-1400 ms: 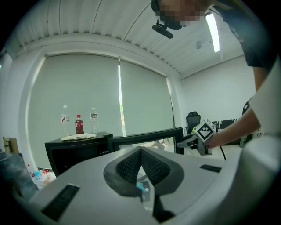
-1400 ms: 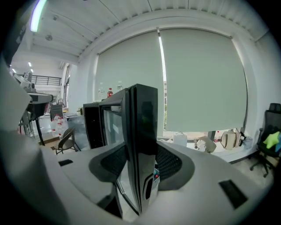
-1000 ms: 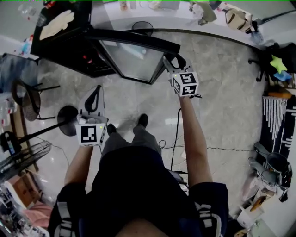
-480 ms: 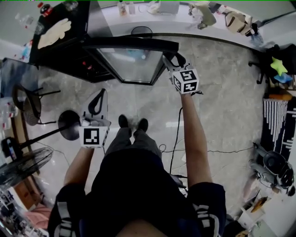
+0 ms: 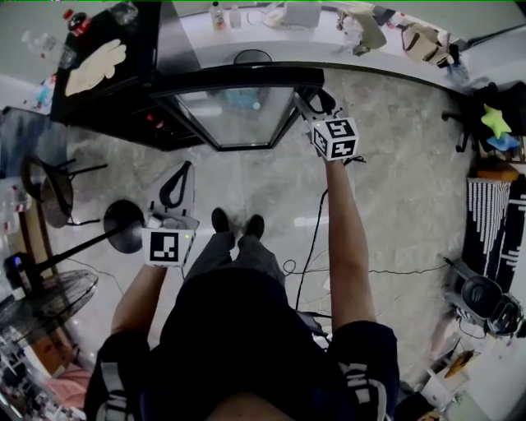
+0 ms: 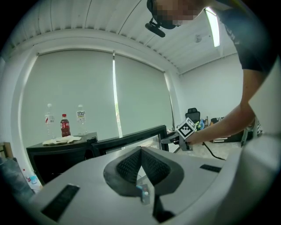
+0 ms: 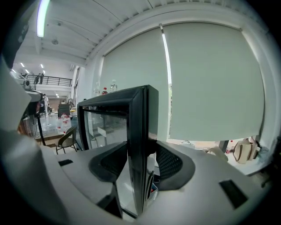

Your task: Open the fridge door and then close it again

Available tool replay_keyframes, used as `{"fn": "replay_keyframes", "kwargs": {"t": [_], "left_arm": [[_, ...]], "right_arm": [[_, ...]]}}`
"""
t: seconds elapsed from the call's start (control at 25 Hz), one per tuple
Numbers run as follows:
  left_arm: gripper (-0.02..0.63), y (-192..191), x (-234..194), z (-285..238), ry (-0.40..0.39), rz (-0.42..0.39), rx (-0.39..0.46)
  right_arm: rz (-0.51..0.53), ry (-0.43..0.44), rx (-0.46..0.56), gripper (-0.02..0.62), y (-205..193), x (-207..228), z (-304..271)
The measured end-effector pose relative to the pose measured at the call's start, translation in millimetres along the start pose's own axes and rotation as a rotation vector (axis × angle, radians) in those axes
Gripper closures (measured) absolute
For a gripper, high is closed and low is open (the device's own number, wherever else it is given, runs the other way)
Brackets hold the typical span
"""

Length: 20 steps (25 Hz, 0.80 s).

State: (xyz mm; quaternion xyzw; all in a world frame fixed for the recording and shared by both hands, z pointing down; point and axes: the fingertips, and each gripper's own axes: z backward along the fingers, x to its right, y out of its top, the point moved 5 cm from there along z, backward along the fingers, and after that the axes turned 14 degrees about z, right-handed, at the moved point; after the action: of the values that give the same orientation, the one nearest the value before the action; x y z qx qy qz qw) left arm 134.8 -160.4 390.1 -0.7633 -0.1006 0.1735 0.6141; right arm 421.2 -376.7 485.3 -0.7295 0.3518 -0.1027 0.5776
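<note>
A low black fridge (image 5: 107, 90) stands at the upper left of the head view, and its glass door (image 5: 238, 111) is swung out wide to the right. My right gripper (image 5: 308, 103) is shut on the door's free edge. In the right gripper view the black door frame (image 7: 139, 132) stands upright between the two pads of the right gripper (image 7: 140, 160). My left gripper (image 5: 175, 187) hangs lower left over the floor, shut and empty. In the left gripper view, past the closed left gripper (image 6: 141, 153), I see the door (image 6: 131, 139) and the right gripper (image 6: 171, 139) at its end.
On the fridge top lie a pale cloth (image 5: 94, 57) and bottles (image 6: 65, 125). A fan on a round base (image 5: 123, 224) and a chair (image 5: 49, 177) stand to the left. A cable (image 5: 312, 238) runs across the floor. A cluttered white counter (image 5: 329, 25) curves behind.
The door's free edge has swung further right and away from the person, with the right gripper still on it. The left gripper has drifted slightly lower in the head view.
</note>
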Motion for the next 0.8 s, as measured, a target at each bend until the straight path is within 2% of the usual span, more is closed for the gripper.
{"fn": "replay_keyframes", "kwargs": {"t": [0.44, 0.8], "left_arm": [[0.583, 2, -19, -7, 0.020, -0.011, -0.005], [0.583, 1, -26, -11, 0.043, 0.001, -0.014]], "right_arm": [[-0.021, -0.007, 0.018, 0.397, 4, 22, -42], [-0.019, 0.027, 0.034, 0.399, 7, 36, -68]]}}
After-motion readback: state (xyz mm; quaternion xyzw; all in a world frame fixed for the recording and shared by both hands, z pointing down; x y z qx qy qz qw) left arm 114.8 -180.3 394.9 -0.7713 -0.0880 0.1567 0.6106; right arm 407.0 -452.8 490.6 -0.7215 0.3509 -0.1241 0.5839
